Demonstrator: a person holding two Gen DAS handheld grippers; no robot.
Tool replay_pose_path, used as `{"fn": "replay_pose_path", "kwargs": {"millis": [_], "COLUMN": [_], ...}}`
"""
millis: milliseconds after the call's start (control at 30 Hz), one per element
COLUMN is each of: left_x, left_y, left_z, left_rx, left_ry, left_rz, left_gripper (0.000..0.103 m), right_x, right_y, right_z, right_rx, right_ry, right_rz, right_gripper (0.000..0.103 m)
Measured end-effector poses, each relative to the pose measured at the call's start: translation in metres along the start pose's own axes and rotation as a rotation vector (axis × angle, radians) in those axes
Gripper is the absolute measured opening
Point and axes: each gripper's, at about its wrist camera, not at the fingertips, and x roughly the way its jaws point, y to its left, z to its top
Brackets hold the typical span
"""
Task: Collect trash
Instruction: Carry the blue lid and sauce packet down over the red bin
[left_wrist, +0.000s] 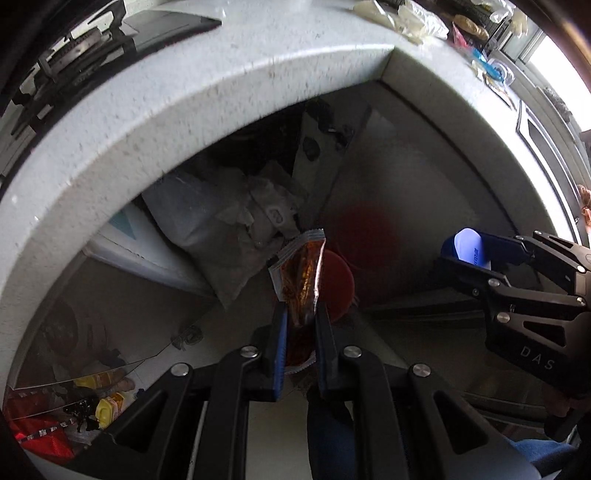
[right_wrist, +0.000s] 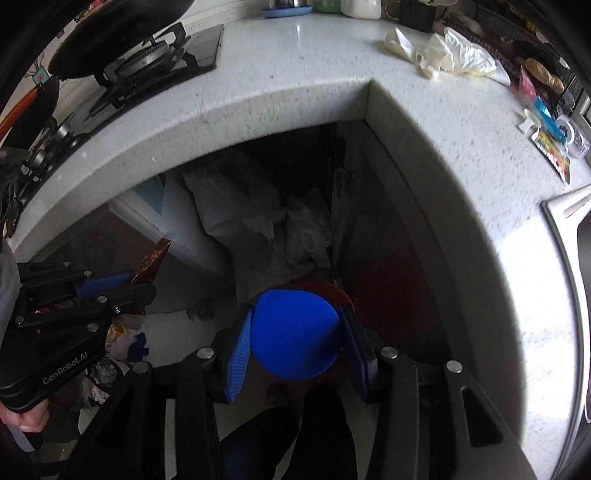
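Note:
My left gripper (left_wrist: 300, 314) is shut on a brown sauce packet (left_wrist: 301, 273) and holds it upright over the floor below the counter corner. It also shows in the right wrist view (right_wrist: 142, 277) at the left with the packet (right_wrist: 153, 260). My right gripper (right_wrist: 295, 332) is shut on a blue cup (right_wrist: 295, 332), seen bottom-on. In the left wrist view the right gripper (left_wrist: 461, 254) holds the cup (left_wrist: 467, 249) at the right. A red round bin (left_wrist: 336, 284) lies below both, partly hidden.
A speckled white counter (right_wrist: 277, 92) wraps the corner. A gas stove (right_wrist: 140, 62) stands at its left. Plastic bags (right_wrist: 447, 53) and wrappers (right_wrist: 546, 122) lie on its right side. Grey bags (left_wrist: 229, 229) are stuffed under it. Trash (left_wrist: 55, 424) litters the floor at left.

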Motion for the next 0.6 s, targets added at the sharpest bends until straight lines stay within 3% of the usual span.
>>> {"fn": "replay_pose_path", "kwargs": {"millis": [100,367,600], "left_x": [0.036,0.154,0.260], "left_y": [0.004,0.007,0.005], "left_z": [-0.010,-0.019,-0.030], "left_rx": [0.003,0.084,0.151], "left_ry": [0.032,0.011,0.083], "left_rz": [-0.019,-0.008,-0.073], "left_gripper": [0.012,0.012,0.012], "right_x": [0.037,0.153,0.244], "right_y": [-0.005,-0.029,-0.050], "right_z": [-0.011,-0.042,-0.069], "right_rx": [0.016,0.076,0.143], "right_ry": [0.027,0.029,0.070], "right_rz": [-0.001,-0.047,-0.059], "right_gripper": [0.043,0.043,0.043]}}
